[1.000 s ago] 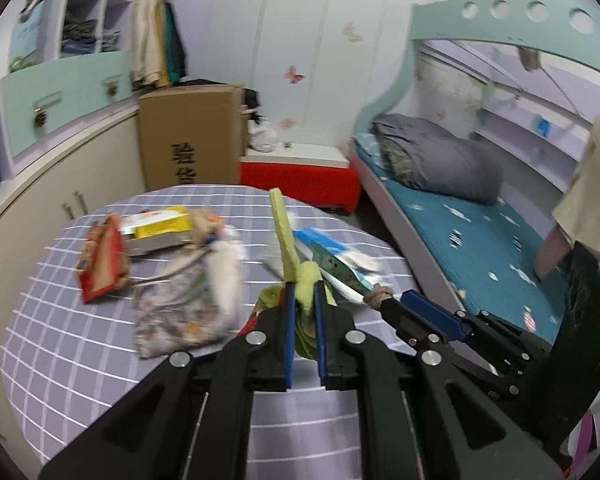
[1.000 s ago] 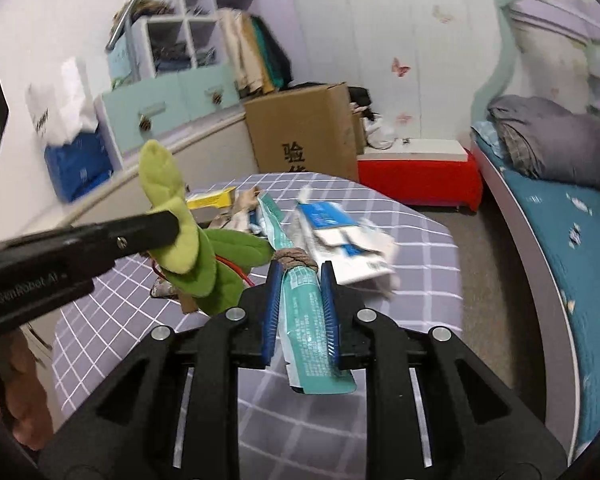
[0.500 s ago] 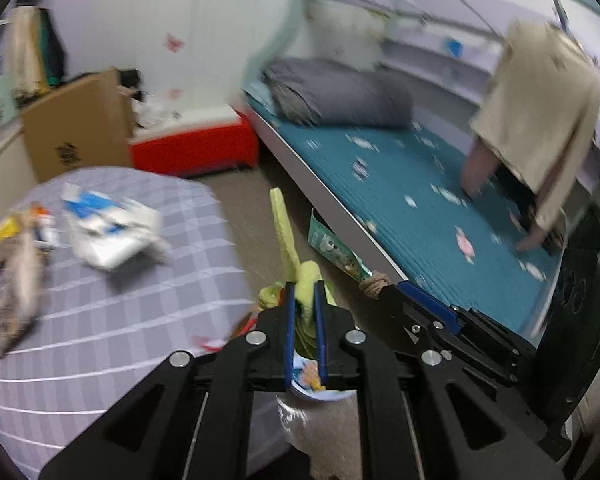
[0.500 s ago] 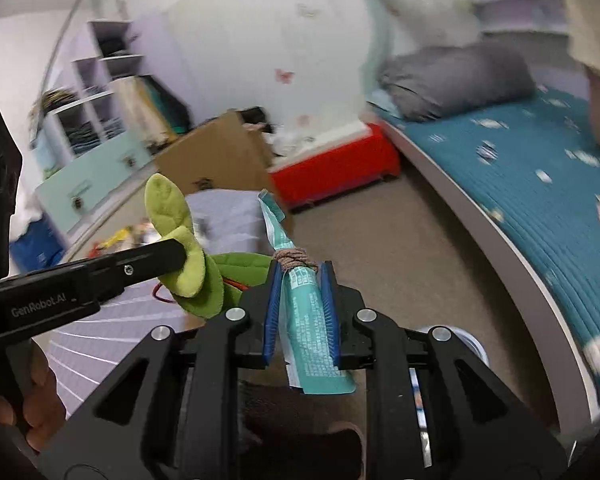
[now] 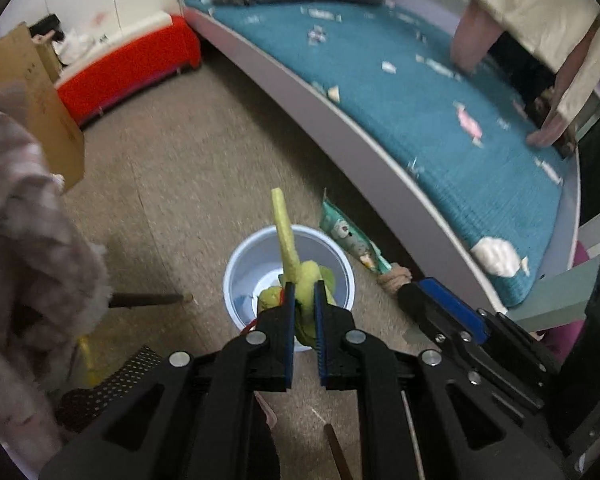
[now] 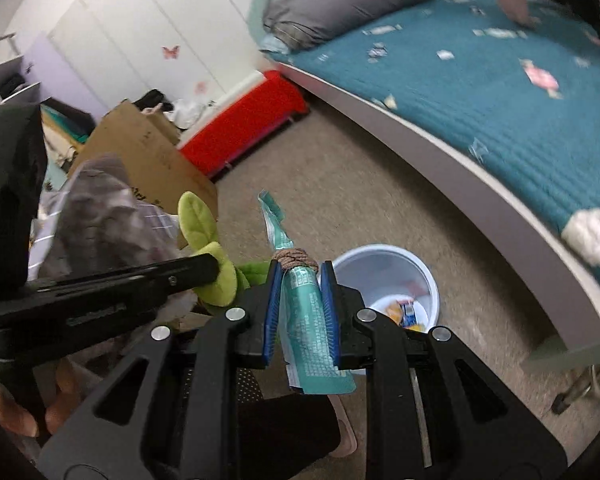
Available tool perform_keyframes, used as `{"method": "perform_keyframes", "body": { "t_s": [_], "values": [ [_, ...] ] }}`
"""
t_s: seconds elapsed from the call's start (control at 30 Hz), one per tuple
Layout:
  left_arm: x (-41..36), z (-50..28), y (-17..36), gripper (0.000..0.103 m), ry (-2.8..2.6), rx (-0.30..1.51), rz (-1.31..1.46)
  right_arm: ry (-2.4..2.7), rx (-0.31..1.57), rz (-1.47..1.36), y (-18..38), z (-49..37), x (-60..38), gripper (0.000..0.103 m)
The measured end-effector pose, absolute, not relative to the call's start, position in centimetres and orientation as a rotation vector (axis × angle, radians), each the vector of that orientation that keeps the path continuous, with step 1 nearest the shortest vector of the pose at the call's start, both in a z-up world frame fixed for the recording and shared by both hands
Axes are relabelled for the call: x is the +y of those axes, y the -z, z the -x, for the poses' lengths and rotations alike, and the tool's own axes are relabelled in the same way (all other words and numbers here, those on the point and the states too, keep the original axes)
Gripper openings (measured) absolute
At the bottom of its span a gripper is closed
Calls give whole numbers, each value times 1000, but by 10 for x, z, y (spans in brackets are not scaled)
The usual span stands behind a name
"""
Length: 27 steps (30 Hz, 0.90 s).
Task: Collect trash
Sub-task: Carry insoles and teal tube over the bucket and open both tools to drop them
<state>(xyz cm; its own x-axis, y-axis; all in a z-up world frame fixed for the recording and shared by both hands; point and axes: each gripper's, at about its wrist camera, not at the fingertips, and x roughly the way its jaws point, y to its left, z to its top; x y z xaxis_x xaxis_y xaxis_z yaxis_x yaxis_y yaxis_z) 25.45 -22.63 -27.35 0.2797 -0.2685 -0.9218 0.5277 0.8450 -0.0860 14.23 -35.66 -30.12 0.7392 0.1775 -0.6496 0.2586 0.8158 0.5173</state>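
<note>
The left gripper (image 5: 302, 292) points down at the floor, its jaws closed on a green plush (image 5: 306, 276) whose yellow strip rises to the frame's centre, right over the white bin (image 5: 240, 268). The right gripper (image 6: 300, 280) tilts down too, its jaws clamped on a teal wrapper (image 6: 306, 320) that has a brown band (image 6: 296, 258) tied round it above the pads; the wrapper's lower end hangs below the jaws. In the right wrist view the bin (image 6: 428, 276) sits on the carpet just right of the jaws, with a few colourful scraps (image 6: 404, 312) at its bottom. The left gripper (image 6: 204, 272) with the plush (image 6: 204, 240) shows at centre left. A bed (image 6: 520, 100) fills the upper right; a cardboard box (image 6: 148, 156) stands upper left.
</note>
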Motion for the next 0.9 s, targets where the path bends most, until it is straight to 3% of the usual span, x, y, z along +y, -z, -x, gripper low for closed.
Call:
{"method": "perform_keyframes", "body": {
  "t_s": [0.1, 0.2, 0.23, 0.27, 0.33, 0.9],
  "values": [
    [-238, -266, 294, 9, 544, 1209, -278, 78, 765, -655, 317, -147, -367, 20],
    [-243, -275, 306, 19, 551, 1225, -285, 104, 774, -683, 329, -150, -376, 20],
    [-246, -276, 309, 28, 550, 1226, -290, 112, 777, -689, 333, -151, -379, 20],
    [-248, -278, 313, 47, 533, 1222, -302, 116, 782, -695, 337, -151, -381, 20],
    [-250, -282, 319, 73, 512, 1226, -314, 119, 794, -714, 345, -153, -384, 20],
    [-226, -294, 333, 74, 381, 1256, -325, 101, 835, -726, 361, -166, -373, 20]
  ]
}}
